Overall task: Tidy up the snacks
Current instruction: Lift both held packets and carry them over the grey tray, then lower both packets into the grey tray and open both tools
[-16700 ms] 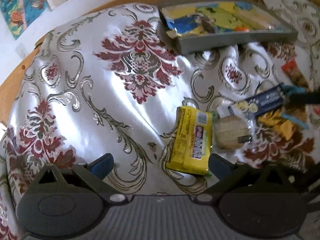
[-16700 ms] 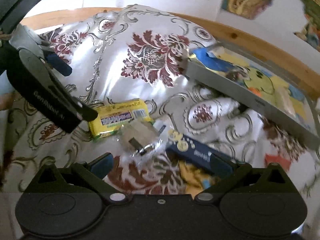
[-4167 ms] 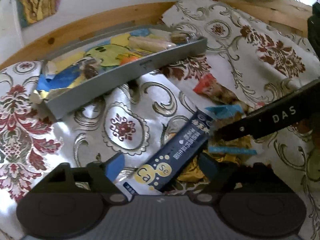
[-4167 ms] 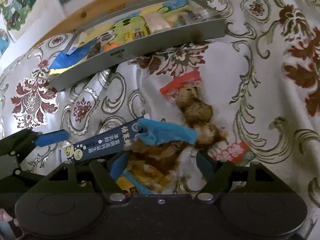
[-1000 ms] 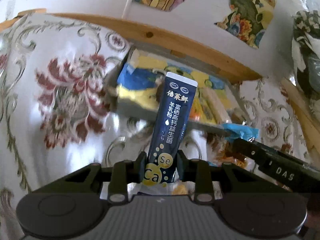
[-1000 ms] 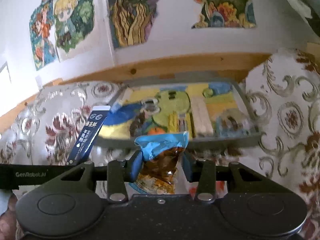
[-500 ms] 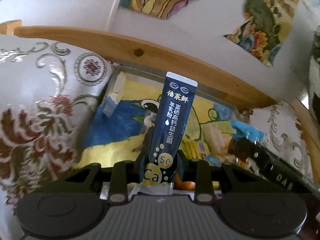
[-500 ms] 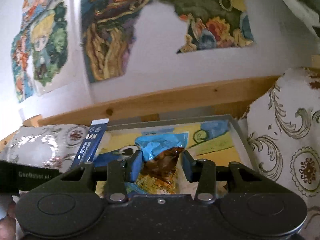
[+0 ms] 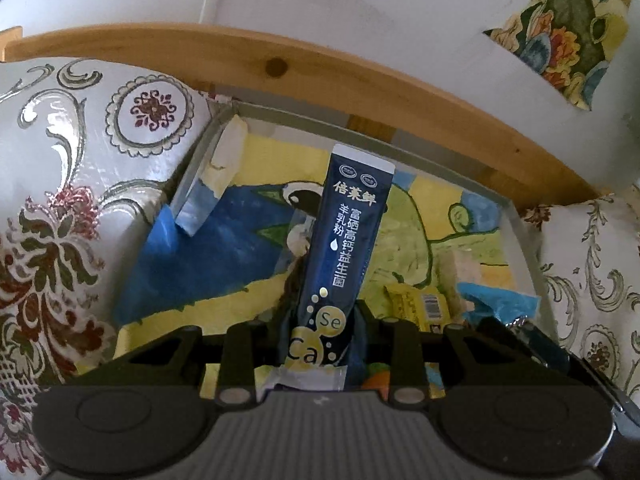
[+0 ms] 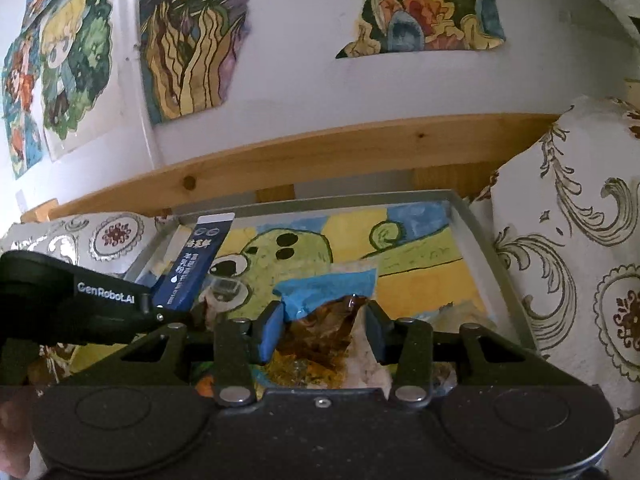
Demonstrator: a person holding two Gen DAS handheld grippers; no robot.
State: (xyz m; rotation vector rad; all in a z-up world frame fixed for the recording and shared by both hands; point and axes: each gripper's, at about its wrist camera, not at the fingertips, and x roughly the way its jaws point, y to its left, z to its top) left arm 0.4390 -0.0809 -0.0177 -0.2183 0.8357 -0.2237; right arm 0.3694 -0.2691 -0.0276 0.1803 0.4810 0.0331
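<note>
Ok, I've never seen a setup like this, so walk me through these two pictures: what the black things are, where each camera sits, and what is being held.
No robot here: a person holds a two-finger claw in each hand, and a fisheye camera on each looks forward along its fingers. The black shapes at the bottom of each picture are the claw's own body.

The left camera shows the left claw shut on a dark blue sachet, which stands upright.

The right camera shows the right claw shut on a brown snack packet with a blue top. The left claw also shows at the left of this picture, holding its sachet.

Both are held over a grey tray lined with a cartoon drawing. A yellow packet already lies inside. The tray rests on a floral cloth by a wooden rail.
</note>
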